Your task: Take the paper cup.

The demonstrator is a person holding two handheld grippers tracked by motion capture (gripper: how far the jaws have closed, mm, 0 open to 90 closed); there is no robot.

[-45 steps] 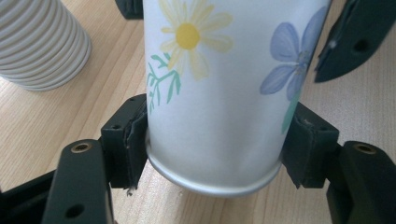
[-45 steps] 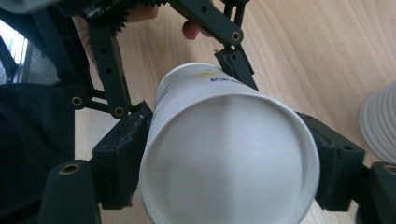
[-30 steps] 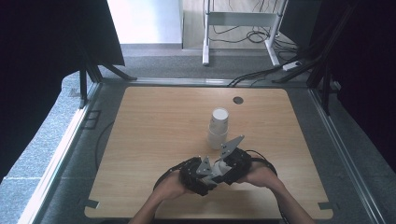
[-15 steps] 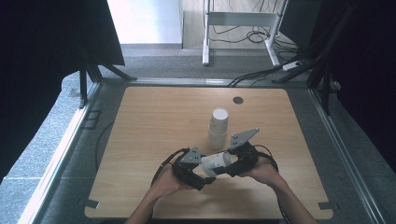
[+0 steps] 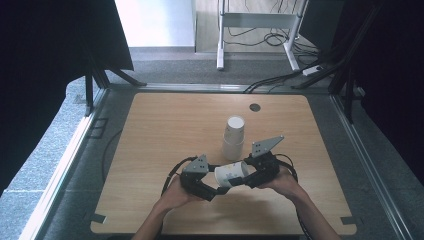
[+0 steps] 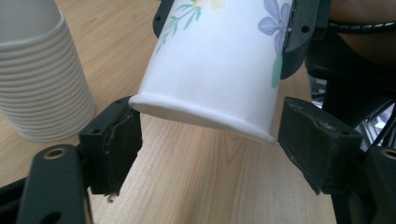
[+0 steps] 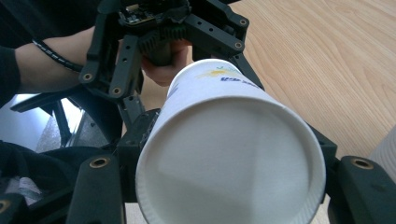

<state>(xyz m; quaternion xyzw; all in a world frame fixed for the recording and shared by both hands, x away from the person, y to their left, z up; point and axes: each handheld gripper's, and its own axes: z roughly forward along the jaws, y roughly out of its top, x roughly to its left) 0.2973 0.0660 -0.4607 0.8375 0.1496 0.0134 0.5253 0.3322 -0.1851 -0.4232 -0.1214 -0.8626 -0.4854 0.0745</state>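
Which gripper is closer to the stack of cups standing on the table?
Right. The right gripper, holding the flowered cup, sits just below the stack of cups. The left gripper is farther back and left, its fingers beside the cup's rim.

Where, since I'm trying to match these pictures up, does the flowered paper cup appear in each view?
High view: the flowered cup lies on its side at low centre, nearer the person than the stack of white cups.
Left gripper view: top centre, tilted above the wood.
Right gripper view: centre, its round end facing the camera.
Shared landmark: the stack, at far left in the left gripper view.
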